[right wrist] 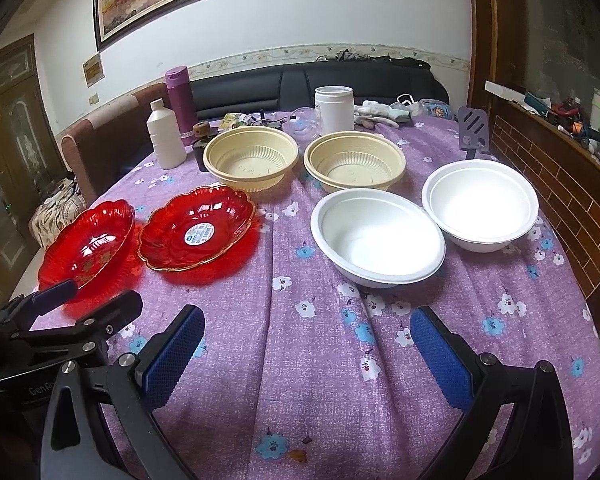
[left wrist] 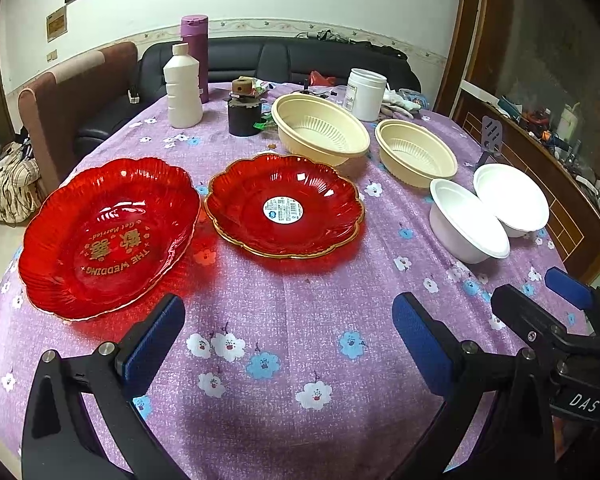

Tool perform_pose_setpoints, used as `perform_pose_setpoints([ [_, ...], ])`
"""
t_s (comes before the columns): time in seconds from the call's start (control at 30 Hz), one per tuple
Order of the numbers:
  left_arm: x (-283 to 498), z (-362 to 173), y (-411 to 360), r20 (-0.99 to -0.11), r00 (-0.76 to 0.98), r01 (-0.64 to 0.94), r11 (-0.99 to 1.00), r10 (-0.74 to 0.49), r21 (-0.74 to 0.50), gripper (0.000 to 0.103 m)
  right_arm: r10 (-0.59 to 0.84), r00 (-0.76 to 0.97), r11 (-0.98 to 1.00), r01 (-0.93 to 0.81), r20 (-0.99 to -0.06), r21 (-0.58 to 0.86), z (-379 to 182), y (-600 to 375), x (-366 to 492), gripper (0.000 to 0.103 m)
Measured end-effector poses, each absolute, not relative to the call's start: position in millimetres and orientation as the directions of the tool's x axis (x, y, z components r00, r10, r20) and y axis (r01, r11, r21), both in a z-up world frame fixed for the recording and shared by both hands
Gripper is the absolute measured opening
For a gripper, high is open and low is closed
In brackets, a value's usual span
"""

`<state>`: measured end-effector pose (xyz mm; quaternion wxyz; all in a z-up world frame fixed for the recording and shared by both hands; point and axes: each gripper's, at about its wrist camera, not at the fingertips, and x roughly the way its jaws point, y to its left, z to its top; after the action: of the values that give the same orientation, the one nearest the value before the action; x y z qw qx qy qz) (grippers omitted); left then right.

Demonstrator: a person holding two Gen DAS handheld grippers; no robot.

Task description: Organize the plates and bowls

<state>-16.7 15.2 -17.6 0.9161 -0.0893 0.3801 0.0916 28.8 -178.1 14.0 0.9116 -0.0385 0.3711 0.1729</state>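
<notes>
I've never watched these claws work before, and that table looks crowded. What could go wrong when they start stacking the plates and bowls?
Both claws, left claw and right claw, are open and hold nothing.

1. The two white bowls touch at the rims, so lifting one may drag or tip the other.
2. The red plate with gold lettering sits near the table's edge; a nudge might slide it off.
3. The tablecloth is wrinkled, so dishes might catch and wobble.

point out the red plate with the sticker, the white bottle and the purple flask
red plate with the sticker (left wrist: 283, 208): left wrist view, on the round label at its centre.
white bottle (left wrist: 183, 92): left wrist view, on its ribbed body.
purple flask (right wrist: 180, 98): right wrist view, on its side wall.
</notes>
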Motion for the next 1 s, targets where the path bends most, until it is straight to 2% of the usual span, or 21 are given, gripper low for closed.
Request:
perform_pose_setpoints([
  [0.73,-20.3,-11.7,13.3,-0.709,0.699,-0.232,0.967,0.094,-0.101,0.103,0.286,0.669,0.936,-0.347,-0.686,0.052,16.2,-177.9,27.1,0.103],
  [0.87,-33.3,0.7,35.3,-0.693,0.717,-0.239,0.959,0.07,-0.15,0.103,0.373,0.633,0.906,-0.407,-0.679,0.118,20.9,-171.8,27.2,0.103],
  [1.0,-63.6,13.7,104.2,-0.661,0.723,-0.402,0.9,0.199,-0.169,0.103,0.476,0.579,0.852,-0.49,-0.662,0.184,27.2,-148.3,31.4,0.102],
])
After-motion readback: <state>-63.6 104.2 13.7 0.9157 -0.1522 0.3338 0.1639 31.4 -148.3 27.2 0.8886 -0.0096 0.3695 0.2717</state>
